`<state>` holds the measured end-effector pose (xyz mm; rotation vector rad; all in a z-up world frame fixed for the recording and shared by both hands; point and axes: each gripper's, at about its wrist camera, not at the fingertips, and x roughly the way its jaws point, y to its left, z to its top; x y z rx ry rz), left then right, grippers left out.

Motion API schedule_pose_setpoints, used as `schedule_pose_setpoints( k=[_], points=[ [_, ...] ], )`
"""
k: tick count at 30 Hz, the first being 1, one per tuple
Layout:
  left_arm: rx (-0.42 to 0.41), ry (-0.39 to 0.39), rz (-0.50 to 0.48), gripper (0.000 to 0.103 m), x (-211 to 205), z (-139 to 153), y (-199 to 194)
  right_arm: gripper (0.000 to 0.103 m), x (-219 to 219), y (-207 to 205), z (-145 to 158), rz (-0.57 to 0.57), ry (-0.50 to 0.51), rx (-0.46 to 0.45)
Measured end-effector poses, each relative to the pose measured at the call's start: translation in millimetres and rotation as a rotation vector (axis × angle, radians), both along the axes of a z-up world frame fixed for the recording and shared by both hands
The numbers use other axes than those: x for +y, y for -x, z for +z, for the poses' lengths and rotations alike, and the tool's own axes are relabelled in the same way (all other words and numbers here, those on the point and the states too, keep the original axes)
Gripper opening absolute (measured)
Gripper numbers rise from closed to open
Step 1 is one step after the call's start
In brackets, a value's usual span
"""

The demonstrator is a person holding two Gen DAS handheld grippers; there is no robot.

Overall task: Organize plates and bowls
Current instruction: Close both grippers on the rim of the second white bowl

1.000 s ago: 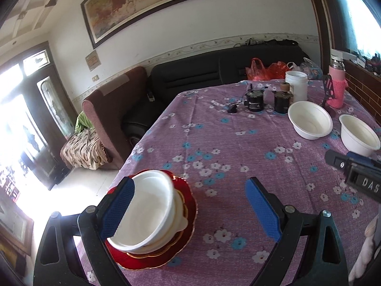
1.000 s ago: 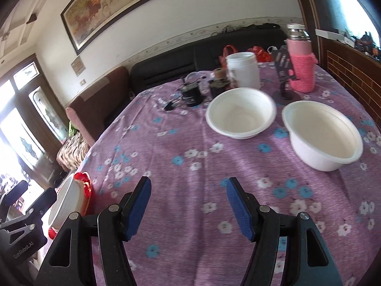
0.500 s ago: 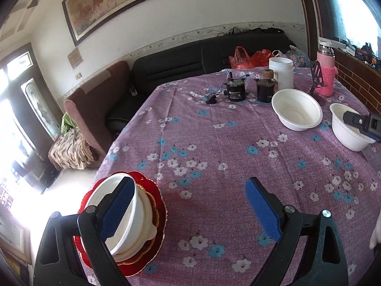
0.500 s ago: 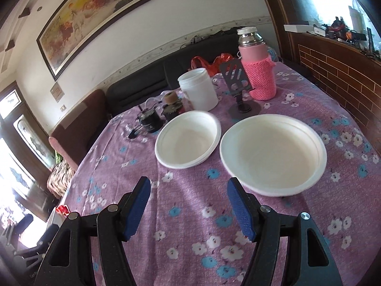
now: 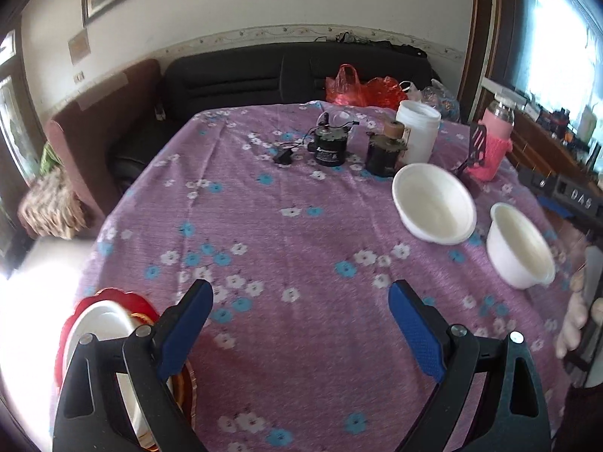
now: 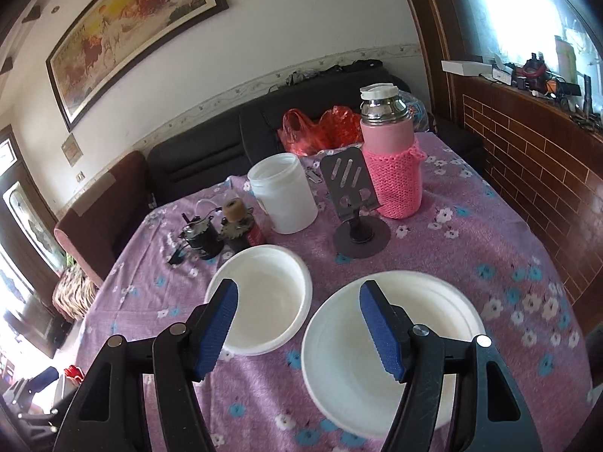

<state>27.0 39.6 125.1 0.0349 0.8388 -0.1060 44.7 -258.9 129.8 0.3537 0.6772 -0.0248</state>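
**Ana:** Over the purple table [image 6: 471, 233], where was the right tool [image 6: 297, 324]?

**Ben:** It hung wide open and held nothing, just above two loose white bowls: the far bowl [image 6: 264, 297] under its left finger, the near bowl [image 6: 392, 342] under its right.

**Ana:** And the left tool [image 5: 301, 324]?

**Ben:** Also wide open and empty, beside the stack [image 5: 101, 324]: a white bowl on a red plate at the table's near left corner.

**Ana:** How would those bowls handle?

**Ben:** They looked thin and light, probably foam or plastic, so I judged them easy to lift but easy to crush or tip. I'd pinch one wall at the rim, one finger inside, with gentle pressure, then carry it to the stack.
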Motion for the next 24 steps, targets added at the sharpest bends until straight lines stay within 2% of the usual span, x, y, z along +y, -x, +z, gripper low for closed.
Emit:
schedule_pose_setpoints(
  k=[5, 8, 16, 18, 20, 24],
  points=[
    [0.061, 0.073, 0.005, 0.094, -1, -16, -23, 0.071, -3, -29, -14, 0.041, 0.015, 0.077],
    [0.1, 0.135, 0.012, 0.094, 2, -29, -28, 0.071, 9, -54, -30, 0.086, 0.07, 0.158],
    [0.118, 0.152, 0.025, 0.094, 6, -41, -34, 0.071, 36, -114, -67, 0.105, 0.207, 0.348],
    [0.121, 0.157, 0.024, 0.094, 6, -42, -36, 0.063, 41, -123, -74, 0.103, 0.222, 0.37],
    [0.126, 0.166, 0.024, 0.094, 7, -43, -39, 0.044, 47, -128, -76, 0.114, 0.235, 0.381],
    [0.153, 0.218, 0.025, 0.094, 10, -49, -49, 0.022, 58, -129, -76, 0.124, 0.272, 0.398]
  ],
)
